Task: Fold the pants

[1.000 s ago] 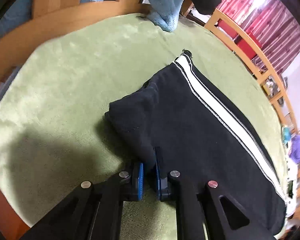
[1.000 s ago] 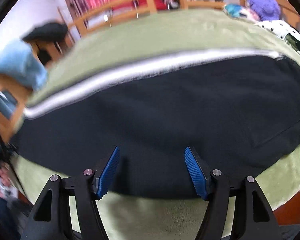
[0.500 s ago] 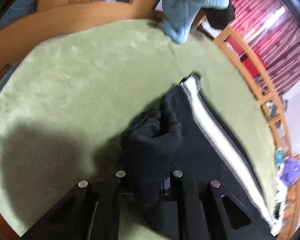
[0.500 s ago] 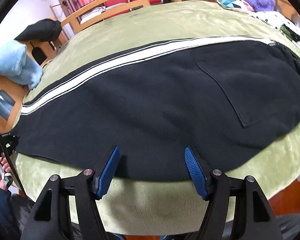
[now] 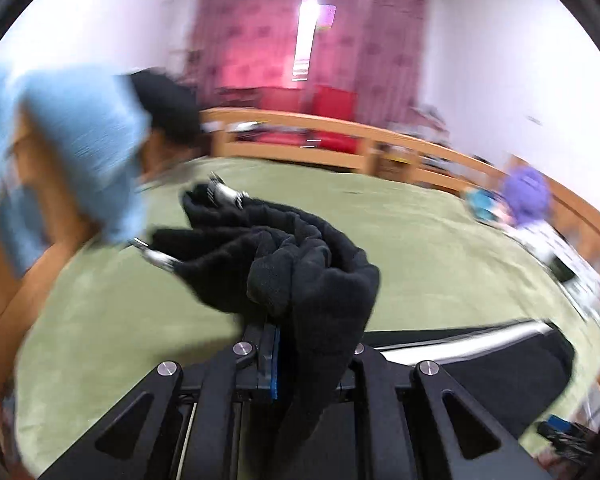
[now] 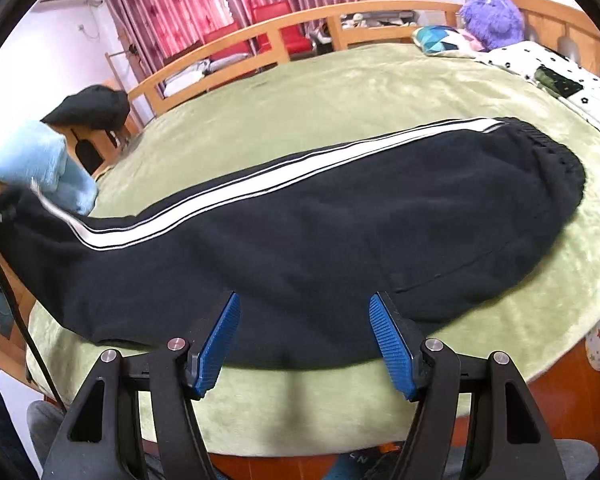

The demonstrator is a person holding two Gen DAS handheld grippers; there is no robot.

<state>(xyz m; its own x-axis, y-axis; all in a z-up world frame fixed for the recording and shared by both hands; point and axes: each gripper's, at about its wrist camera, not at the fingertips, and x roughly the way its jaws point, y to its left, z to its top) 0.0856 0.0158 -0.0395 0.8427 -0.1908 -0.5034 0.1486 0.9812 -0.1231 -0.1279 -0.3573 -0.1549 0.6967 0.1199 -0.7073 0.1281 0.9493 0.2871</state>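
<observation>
Black pants point(image 6: 320, 232) with a white side stripe lie lengthwise on the green bed cover point(image 6: 340, 92), waistband at the right. My left gripper point(image 5: 300, 344) is shut on the leg end of the pants point(image 5: 292, 264) and holds it bunched up above the bed; the cloth drapes over the right finger. In the right wrist view that leg end rises off the bed at the far left. My right gripper point(image 6: 304, 344) is open and empty, just above the near edge of the pants at mid-leg.
A light blue towel point(image 6: 32, 160) and a black garment point(image 6: 88, 106) hang on the wooden bed rail point(image 6: 260, 36) at the left. A purple plush point(image 6: 492, 16), a patterned cushion and a white dotted pillow point(image 6: 552, 80) lie at the right end. Red curtains stand behind.
My left gripper has lifted the pants' leg end off the bed and swung it up and towards the waistband. The right gripper has stayed open over the near edge of the pants.
</observation>
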